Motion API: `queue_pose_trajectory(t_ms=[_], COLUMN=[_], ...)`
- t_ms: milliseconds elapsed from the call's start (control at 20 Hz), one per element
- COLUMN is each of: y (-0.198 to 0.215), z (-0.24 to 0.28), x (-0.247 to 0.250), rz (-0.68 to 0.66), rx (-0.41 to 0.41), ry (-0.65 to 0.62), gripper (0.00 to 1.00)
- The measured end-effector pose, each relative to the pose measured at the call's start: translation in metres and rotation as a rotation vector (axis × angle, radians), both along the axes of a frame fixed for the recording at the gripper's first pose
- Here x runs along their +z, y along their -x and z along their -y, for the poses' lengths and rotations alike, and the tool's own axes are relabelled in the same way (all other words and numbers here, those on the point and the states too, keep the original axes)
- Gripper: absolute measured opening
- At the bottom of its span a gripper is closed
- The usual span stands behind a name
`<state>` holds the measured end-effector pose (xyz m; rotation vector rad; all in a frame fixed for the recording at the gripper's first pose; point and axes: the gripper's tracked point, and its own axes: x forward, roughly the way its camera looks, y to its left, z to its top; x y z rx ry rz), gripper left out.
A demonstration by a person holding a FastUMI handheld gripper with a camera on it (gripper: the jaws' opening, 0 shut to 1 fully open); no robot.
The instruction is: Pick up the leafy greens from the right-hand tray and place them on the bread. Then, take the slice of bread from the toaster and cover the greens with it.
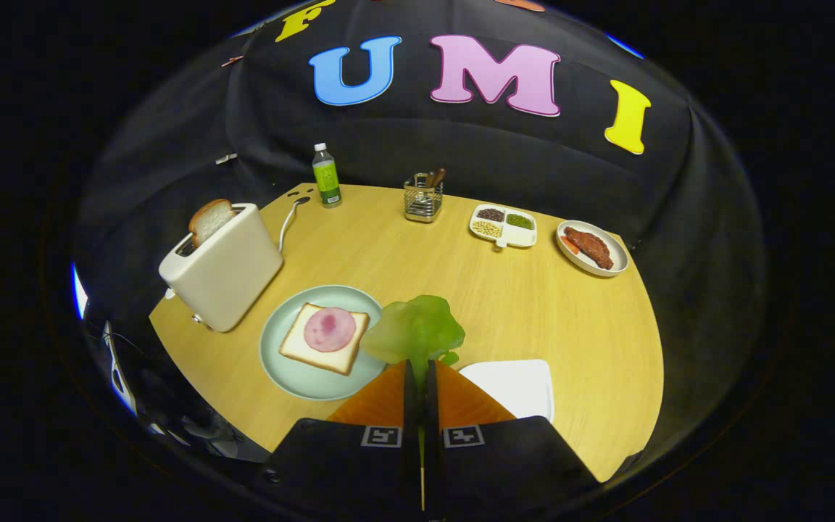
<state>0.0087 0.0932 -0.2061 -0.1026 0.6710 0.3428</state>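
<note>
Carrying the leafy greens [414, 332], the gripper [418, 371] is clenching them by the stem, lifted between the white tray [515, 384] at right and the green plate [283, 366] holding bread [301, 348] with ham [329, 329]. Far left, the toaster [225, 272] is holding the second slice [209, 220].

Gripper [419, 373]: 2 wedge-shaped fingers on a black body with 2 square fiducial markers.

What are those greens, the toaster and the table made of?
The greens, pinched in the shut gripper, look like waxy, translucent plastic: smooth, glossy and stiff, probably fake. The toaster appears to be cream plastic or painted metal with a satin sheen. The table shows pale wood grain, possibly laminate.
</note>
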Motion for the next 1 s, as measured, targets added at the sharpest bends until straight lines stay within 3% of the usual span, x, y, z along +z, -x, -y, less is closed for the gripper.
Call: queue_pose_trajectory(t_ms=[500,1000], y=[-0.001,-0.025], z=[-0.099,-0.127], x=[-0.016,-0.051], rz=[0.007,-0.047], rx=[0.157,0.174], ry=[0.046,0.112], gripper=[0.06,0.14])
